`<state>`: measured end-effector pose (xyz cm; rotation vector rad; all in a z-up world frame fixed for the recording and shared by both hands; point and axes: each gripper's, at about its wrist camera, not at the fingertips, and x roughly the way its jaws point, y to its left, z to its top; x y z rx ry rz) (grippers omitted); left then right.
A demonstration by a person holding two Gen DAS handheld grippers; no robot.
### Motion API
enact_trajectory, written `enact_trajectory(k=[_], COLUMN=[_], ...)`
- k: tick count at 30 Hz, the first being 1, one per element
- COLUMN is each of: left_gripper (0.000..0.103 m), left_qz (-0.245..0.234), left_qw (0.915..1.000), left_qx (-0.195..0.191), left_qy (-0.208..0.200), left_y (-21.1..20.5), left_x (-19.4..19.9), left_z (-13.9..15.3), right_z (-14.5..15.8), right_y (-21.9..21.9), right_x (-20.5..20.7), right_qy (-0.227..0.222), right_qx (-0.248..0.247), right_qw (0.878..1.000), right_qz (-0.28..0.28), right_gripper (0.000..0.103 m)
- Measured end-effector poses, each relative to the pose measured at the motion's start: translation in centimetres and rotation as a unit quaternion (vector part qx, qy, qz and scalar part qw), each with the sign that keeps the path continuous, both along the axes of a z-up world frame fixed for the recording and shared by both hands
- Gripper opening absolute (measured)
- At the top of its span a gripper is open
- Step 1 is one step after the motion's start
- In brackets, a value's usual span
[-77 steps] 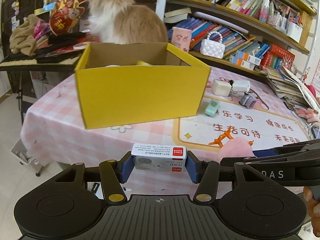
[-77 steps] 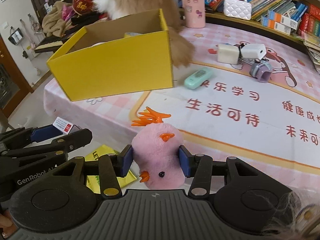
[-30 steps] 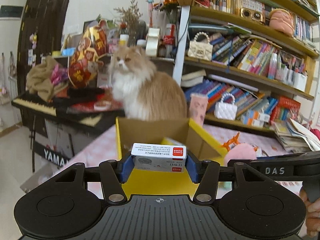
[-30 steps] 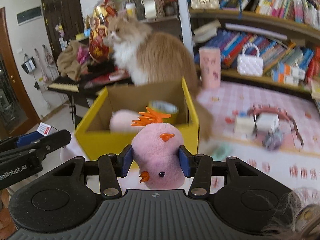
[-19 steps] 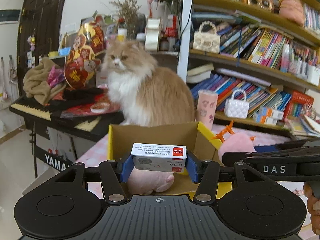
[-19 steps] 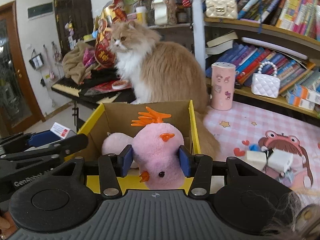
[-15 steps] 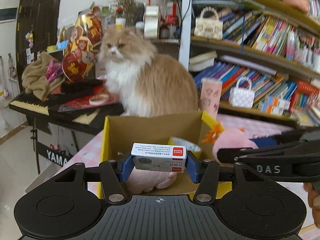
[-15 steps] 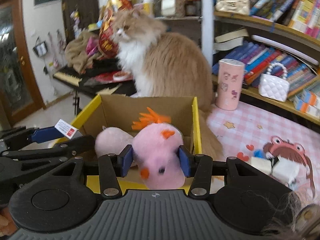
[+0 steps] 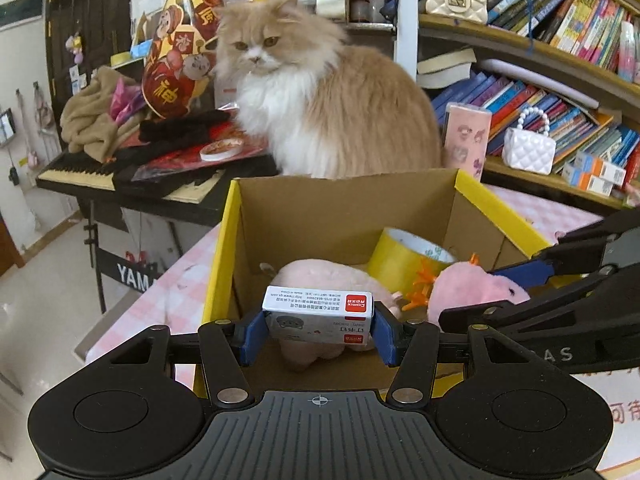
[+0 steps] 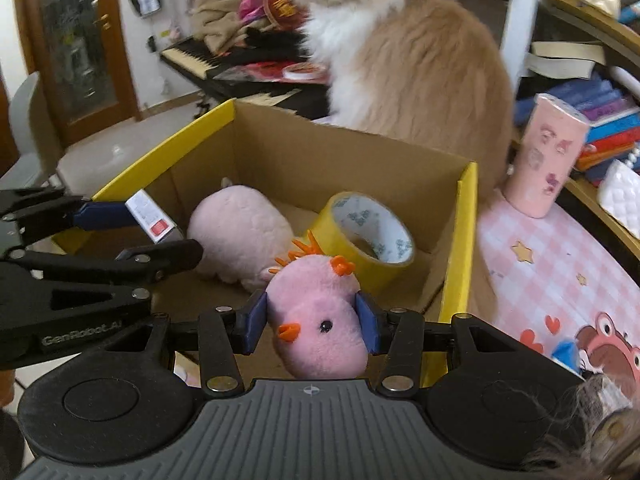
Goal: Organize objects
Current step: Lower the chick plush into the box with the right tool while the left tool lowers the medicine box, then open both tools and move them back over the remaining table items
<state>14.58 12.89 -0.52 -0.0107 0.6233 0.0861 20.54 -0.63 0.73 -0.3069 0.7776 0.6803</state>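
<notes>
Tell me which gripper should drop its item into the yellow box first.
Left, probably. The left gripper holds the small white box over the yellow box, above the pink plush there. The right gripper with the pink chick toy hangs nearer the rim, by the tape roll.

My left tool (image 9: 319, 332) is matte black plastic: a ribbed grey-black deck with a small crosshair mark, two round recessed discs at its sides, silver screw heads on the linkage arms, and blue pads (image 9: 251, 336) on the fingertips. My right tool (image 10: 312, 322) is built the same. Seen side-on, one body carries pale "GenRobot.AI" lettering, the other letters ending in "AS".
</notes>
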Motion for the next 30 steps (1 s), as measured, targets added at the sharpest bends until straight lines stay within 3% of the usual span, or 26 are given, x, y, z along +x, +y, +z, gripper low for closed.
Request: enact_trajectory(k=[13,18,21,30], left_gripper=[0.054,0.073,0.073,0.075], left_qz=[-0.008,-0.026,-0.034,-0.028], left_qw=[0.9999,0.9987,0.9972,0.9930], left_qx=[0.002,-0.011,-0.007,-0.020], left_qy=[-0.014,-0.043,-0.066,-0.113], left_y=[-0.1,-0.2,-0.6,-0.9], left_x=[-0.6,-1.7,-2.4,-6.0], left_z=[-0.1,0.8,1.9,4.5], right_z=[0.0,0.8,1.9,4.7], right_y=[-0.1,-1.2,-2.3,-4.5], right_x=[-0.6,-1.2,-2.2,-6.6], right_qy=[-0.006,-0.017,-0.032,-0.088], right_qx=[0.005,0.040,0.072,0.107], right_qw=[1.000,0.998,0.995,0.981], right_qz=[0.004,-0.042,-0.067,-0.138], right_gripper=[0.045,0.046,0.047,0.047])
